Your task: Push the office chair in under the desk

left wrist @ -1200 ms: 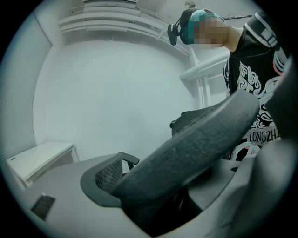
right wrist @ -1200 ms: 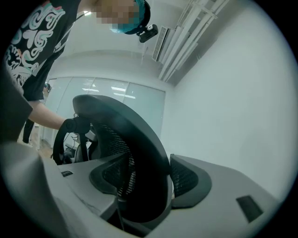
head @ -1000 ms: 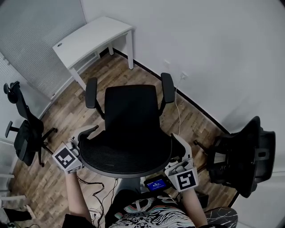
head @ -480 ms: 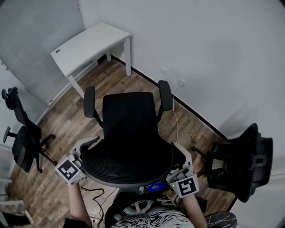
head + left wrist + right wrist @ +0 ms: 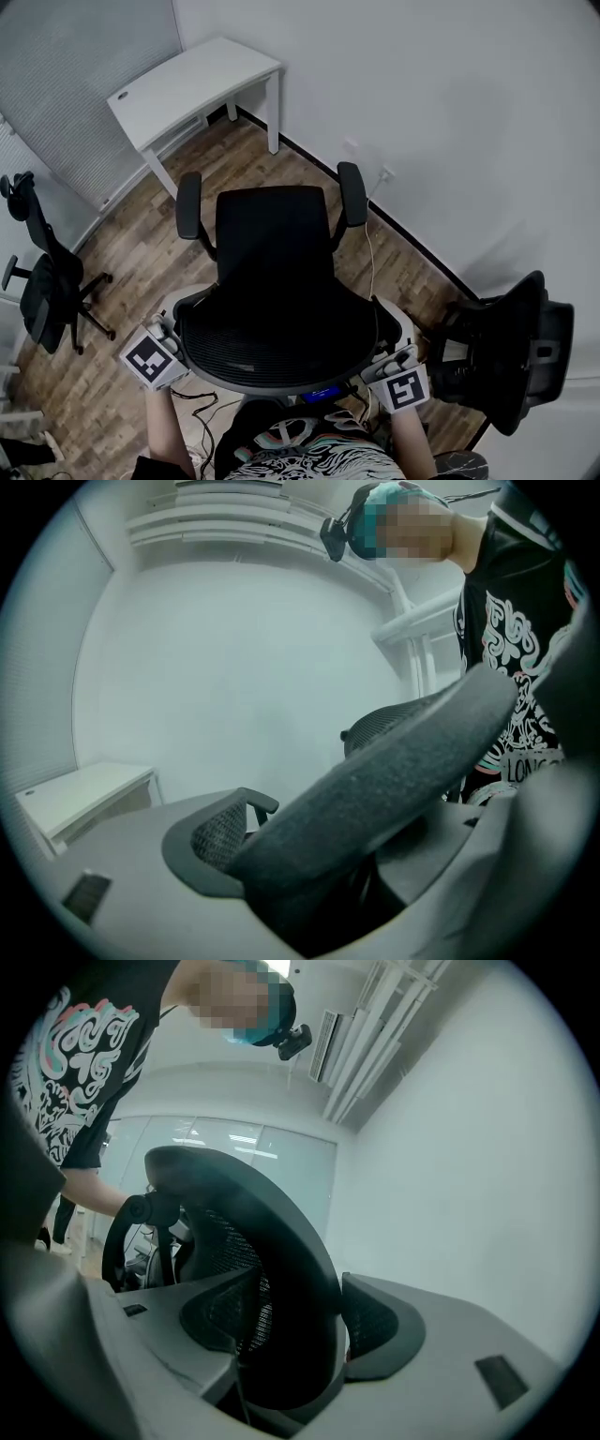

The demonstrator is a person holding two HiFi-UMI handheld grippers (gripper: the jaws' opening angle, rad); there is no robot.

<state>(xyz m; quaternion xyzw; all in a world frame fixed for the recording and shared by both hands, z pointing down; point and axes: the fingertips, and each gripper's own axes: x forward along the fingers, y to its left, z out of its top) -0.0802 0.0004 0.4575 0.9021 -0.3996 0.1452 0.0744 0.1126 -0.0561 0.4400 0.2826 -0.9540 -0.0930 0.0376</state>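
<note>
Backrest of office chair is pinched at both sides by L gripper & R gripper. Desk is seen well ahead.

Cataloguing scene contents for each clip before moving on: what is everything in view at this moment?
desk: one, white, far corner, upper left.
office chair: one, black mesh, centre of the floor, backrest nearest the person.
second chair: one, black, left edge.
third chair: one, black, right edge by the wall.
wall cable: one, white, hanging from a socket beyond the office chair.
floor cables: a loose bunch, dark, by the person's feet.
floor: wood planks, brown.
left gripper: one, grey-white with marker cube, clamped on the backrest's left rim.
right gripper: one, same colours, clamped on the backrest's right rim.
</note>
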